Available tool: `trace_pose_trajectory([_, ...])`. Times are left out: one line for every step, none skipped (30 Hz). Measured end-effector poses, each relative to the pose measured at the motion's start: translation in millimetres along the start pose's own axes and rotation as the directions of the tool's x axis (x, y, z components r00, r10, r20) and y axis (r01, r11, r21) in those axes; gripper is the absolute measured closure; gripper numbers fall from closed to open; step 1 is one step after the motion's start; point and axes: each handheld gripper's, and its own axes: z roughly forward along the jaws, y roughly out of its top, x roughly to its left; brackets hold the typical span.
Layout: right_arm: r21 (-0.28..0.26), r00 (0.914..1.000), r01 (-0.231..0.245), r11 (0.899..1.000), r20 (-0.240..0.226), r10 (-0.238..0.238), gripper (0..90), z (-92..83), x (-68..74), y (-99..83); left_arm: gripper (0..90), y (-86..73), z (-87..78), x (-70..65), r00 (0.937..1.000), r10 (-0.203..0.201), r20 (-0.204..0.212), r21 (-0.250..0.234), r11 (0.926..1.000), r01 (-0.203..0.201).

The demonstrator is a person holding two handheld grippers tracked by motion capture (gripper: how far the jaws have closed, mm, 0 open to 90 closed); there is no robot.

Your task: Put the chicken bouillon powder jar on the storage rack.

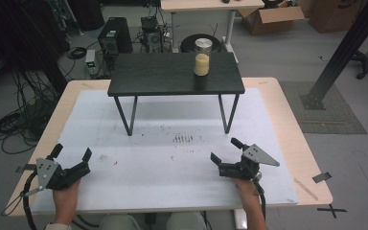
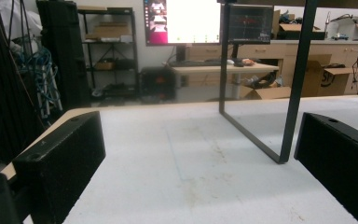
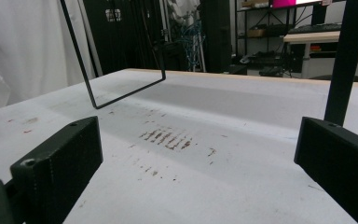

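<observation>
Near the tabletop's [image 1: 287,124] front-left corner, the left gripper [image 1: 72,154] is hovering with its fingers [image 2: 60,161] spread wide and holding nothing. Toward the front-right corner, the right gripper [image 1: 226,150] is likewise resting open and empty. Well apart from both, a jar [image 1: 202,57] is standing upright on the small black table [image 1: 153,76] at the far edge.
</observation>
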Motion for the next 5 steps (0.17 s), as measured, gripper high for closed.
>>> trace_pose_trajectory([-0.003, 1.0000, 0.000, 1.000, 0.001, 0.000, 0.6, -0.2, 0.0, -0.2, 2.2, 0.0, 0.0, 0.0, 1.0000, 0.001, 0.000, 0.000, 1.0000, -0.001])
trace_pose_trajectory([-0.009, 1.0000, -0.002, 1.000, 0.005, 0.002, 0.6, -0.8, 0.1, -0.4, 2.2, 0.0, 0.0, 0.0, 1.0000, 0.000, 0.000, 0.000, 1.0000, 0.000])
trace_pose_trajectory([-0.015, 1.0000, -0.003, 1.000, 0.008, 0.003, 0.6, -1.5, 0.1, -0.7, 2.2, 0.0, 0.0, 0.0, 1.0000, 0.001, 0.000, 0.000, 1.0000, -0.001])
trace_pose_trajectory([-0.022, 0.9999, -0.003, 1.000, 0.010, 0.003, 0.5, -2.0, 0.2, -1.0, 2.2, 0.0, -0.1, 0.0, 1.0000, 0.001, 0.000, 0.000, 1.0000, -0.001])
trace_pose_trajectory([-0.028, 0.9999, -0.003, 1.000, 0.012, 0.003, 0.4, -2.5, 0.2, -1.3, 2.2, 0.0, -0.1, 0.0, 1.0000, 0.001, 0.000, -0.001, 1.0000, -0.001])
